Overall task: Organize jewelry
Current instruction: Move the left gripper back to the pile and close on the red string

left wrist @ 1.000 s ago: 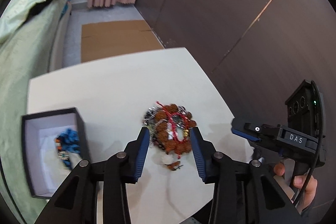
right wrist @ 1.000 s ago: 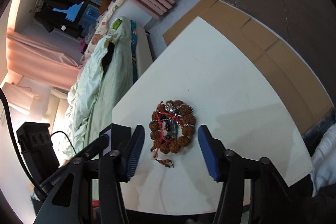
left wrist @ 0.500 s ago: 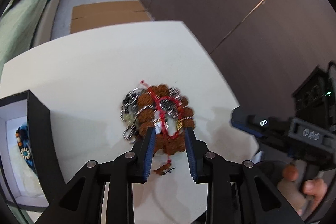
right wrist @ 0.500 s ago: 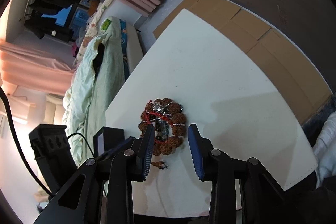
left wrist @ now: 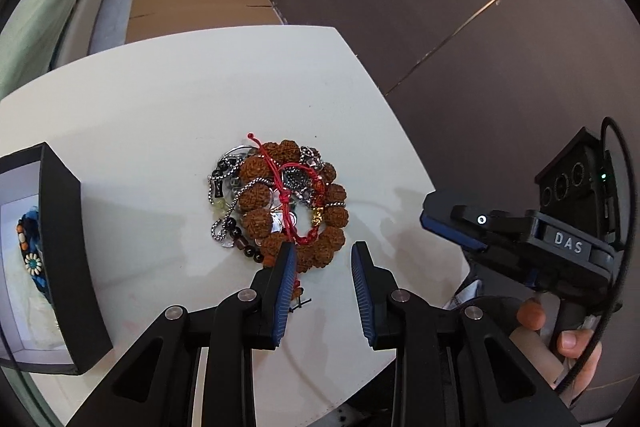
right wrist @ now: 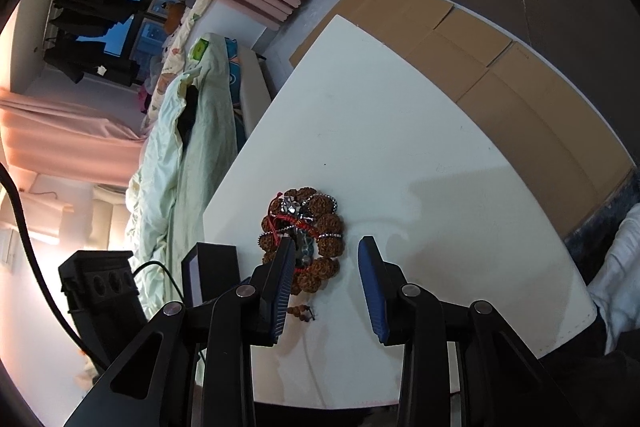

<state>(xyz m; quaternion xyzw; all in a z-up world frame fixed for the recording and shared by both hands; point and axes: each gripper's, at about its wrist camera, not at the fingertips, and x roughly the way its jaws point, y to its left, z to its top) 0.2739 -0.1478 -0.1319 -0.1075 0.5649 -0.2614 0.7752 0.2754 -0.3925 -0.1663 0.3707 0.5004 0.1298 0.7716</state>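
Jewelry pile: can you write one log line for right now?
left hand-held gripper: part open at jewelry pile edge | right hand-held gripper: part open, empty | black box: holds blue beads

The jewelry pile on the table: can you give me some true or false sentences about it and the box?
1. The jewelry pile lies on a white table. True.
2. A red cord runs across the brown beads. True.
3. The black box is empty. False: a blue beaded piece lies inside.
4. The pile sits inside the box. False: it lies on the table, apart from the box.
5. The left tool has lifted the pile. False: the pile rests on the table.
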